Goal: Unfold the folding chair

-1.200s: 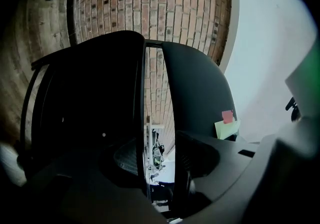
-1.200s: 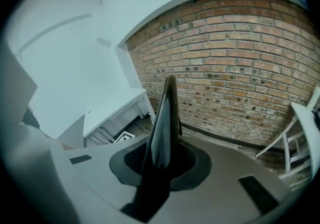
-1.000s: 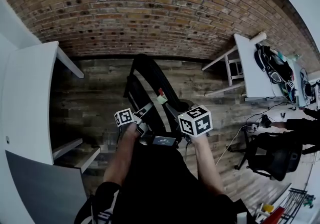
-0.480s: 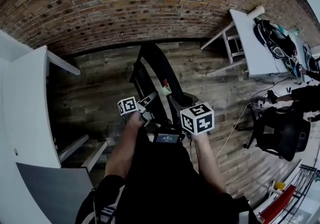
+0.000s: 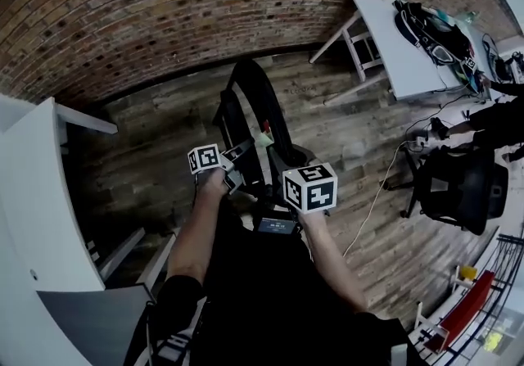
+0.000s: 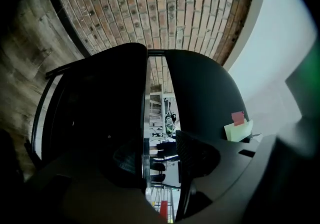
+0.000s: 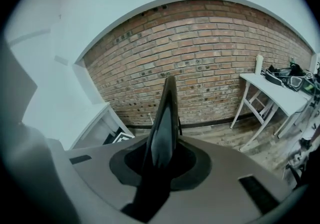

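Chair is stood folded on the floor by the wall. Its thin panel is pinched in the right gripper; the left gripper is spread round its edge, not pressing. Probably stiff, lightish, slick: best grabbed by the frame.

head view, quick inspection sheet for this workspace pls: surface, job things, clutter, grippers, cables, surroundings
surface: wooden plank floor
job's things: black folding chair standing on the floor, its panels close together, not yet unfolded
clutter: gear heaped on the white table; black office chair nearby
grippers: left gripper jaws apart, chair's edge between them; right gripper shut on a thin chair panel
cables: white cable trailing across the floor
surroundings: brick wall behind; white shelf unit at the left
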